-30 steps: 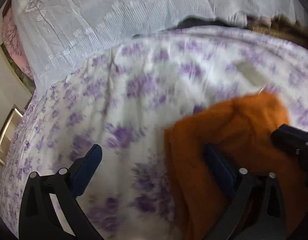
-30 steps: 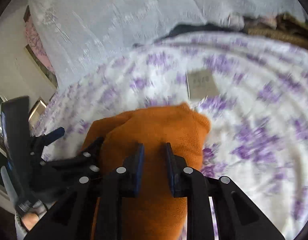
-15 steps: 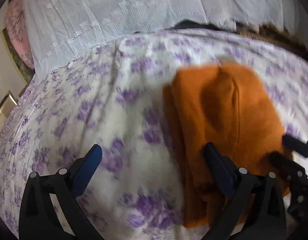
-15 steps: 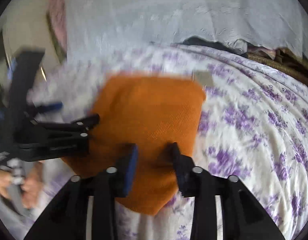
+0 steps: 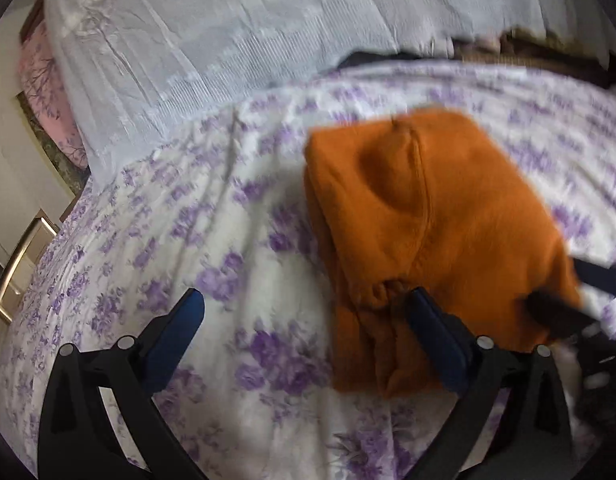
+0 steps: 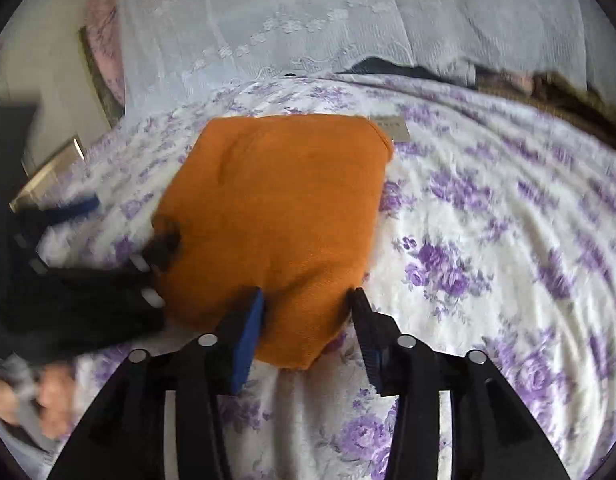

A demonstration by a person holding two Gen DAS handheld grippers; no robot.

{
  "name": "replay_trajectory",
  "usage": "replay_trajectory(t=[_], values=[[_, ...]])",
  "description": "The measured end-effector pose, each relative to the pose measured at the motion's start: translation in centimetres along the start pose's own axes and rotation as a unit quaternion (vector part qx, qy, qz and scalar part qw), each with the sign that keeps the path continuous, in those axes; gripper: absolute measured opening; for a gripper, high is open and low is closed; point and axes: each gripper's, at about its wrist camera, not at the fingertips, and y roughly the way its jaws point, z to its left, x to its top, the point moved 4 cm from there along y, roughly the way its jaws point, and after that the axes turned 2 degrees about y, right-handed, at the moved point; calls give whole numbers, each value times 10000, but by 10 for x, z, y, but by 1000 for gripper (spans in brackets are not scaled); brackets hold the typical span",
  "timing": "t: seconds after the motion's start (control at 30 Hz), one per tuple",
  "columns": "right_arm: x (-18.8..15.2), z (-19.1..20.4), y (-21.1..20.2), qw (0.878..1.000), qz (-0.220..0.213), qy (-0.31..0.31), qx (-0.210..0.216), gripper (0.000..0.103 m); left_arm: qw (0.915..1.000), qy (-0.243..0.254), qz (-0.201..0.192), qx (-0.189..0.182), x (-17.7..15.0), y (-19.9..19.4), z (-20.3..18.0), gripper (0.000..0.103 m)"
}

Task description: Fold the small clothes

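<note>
Orange garment (image 6: 280, 216), folded into a compact bundle, lies on the floral bedspread (image 6: 488, 240) of a bed. Right tongs (image 6: 308, 320) stand moderately spread, straddling its near edge without pinching it. Left tongs (image 5: 304, 320) gape wide, one fingertip (image 5: 424, 312) against the bundle's layered left side. A clean finish likely means pressing the layers flat and squaring the loose left edges before withdrawing.

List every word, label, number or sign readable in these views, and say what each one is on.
Nothing can be read.
Grey card on the floral bedspread, just past the folded orange garment: faint marks near its top edge, too small and blurred to read.
Orange garment, bedspread, white lace cloth: patterns only, no text.
</note>
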Motion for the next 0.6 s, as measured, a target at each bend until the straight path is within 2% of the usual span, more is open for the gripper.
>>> replay_trajectory(t=[0.17, 0.23, 0.4, 0.47, 0.53, 0.57, 0.6], values=[[22, -2, -27, 9981, -584, 140, 134, 46, 9991, -317, -246, -154, 6, -13, 13, 99], [39, -6, -32, 9967, -727, 305, 205, 48, 9973, -527, -317, -392, 16, -16, 19, 99], [75, -3, 0, 9974, -466, 434, 351, 54, 9936, -874, -162, -695, 56, 2, 24, 99], [81, -4, 20, 9982, -355, 442, 211, 61, 9948, -799, -113, -619, 64, 18, 19, 99], [74, -9, 48, 9987, 8, 486, 156, 62, 9966, -699, 185, -407, 58, 53, 10, 99], [66, -13, 60, 9985, 33, 526, 129, 69, 9957, -725, 312, -490, 53, 66, 9, 99], [62, -21, 65, 9969, -97, 726, 295, 79, 9936, -762, 537, -633, 49, 77, 9, 99]])
